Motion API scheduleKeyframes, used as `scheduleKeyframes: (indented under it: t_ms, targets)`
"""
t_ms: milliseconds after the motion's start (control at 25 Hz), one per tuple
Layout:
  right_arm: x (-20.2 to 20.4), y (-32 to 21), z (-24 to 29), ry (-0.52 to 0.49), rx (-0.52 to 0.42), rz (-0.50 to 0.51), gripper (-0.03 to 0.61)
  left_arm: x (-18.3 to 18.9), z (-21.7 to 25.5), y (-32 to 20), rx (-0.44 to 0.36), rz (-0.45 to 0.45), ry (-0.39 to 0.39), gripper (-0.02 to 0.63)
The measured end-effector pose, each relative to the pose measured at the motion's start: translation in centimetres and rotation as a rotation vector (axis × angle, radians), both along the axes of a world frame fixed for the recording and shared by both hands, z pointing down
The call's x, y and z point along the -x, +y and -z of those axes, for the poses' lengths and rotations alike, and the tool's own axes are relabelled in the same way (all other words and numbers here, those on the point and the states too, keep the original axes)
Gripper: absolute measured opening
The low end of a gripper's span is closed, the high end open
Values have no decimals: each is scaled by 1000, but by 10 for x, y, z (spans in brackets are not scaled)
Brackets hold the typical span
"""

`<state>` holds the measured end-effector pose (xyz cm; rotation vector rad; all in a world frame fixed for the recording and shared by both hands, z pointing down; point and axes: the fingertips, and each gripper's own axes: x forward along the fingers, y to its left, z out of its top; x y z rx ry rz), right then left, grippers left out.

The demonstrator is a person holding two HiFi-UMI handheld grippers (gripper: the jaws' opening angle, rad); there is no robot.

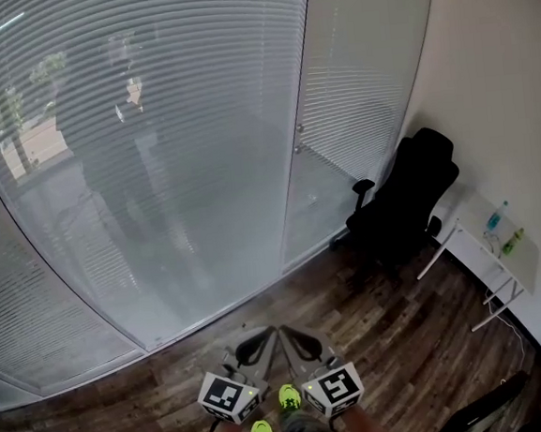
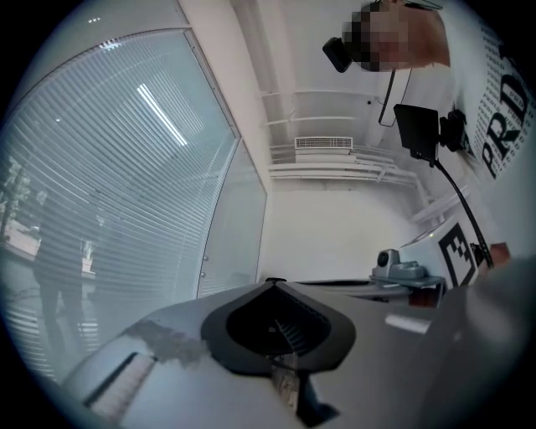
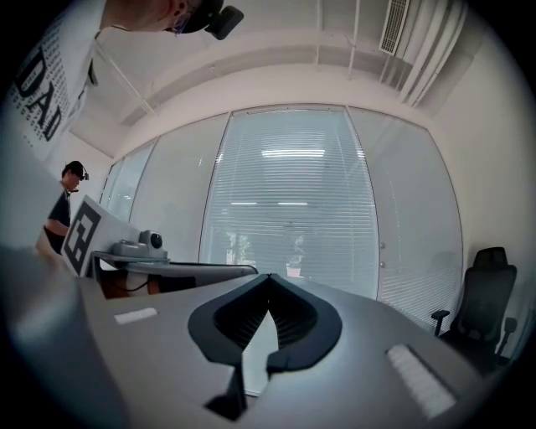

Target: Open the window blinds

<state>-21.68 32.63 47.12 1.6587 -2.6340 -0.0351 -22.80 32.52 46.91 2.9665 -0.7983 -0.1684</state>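
Observation:
White slatted window blinds hang shut behind a curved glass wall, and they also show in the left gripper view and the right gripper view. Low at the bottom of the head view, my left gripper and right gripper are held side by side. Both point level toward the glass, well short of it. The left gripper has its jaw tips together with nothing between them. The right gripper is shut and empty too.
A glass door with a small knob stands right of the blinds. A black office chair and a white table with bottles fill the right corner. Wood floor runs up to the glass. Another person stands far left.

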Motion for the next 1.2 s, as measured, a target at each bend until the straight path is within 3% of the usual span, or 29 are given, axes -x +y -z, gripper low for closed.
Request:
scheduleKeyframes:
  t_ms: [720, 1200]
  targets:
    - [-109, -139, 10, 18, -27, 82, 8, -111, 9, -141, -34, 77, -1, -8]
    - [-143, -195, 3, 0, -25, 85, 8, -144, 4, -197, -31, 100, -32, -8]
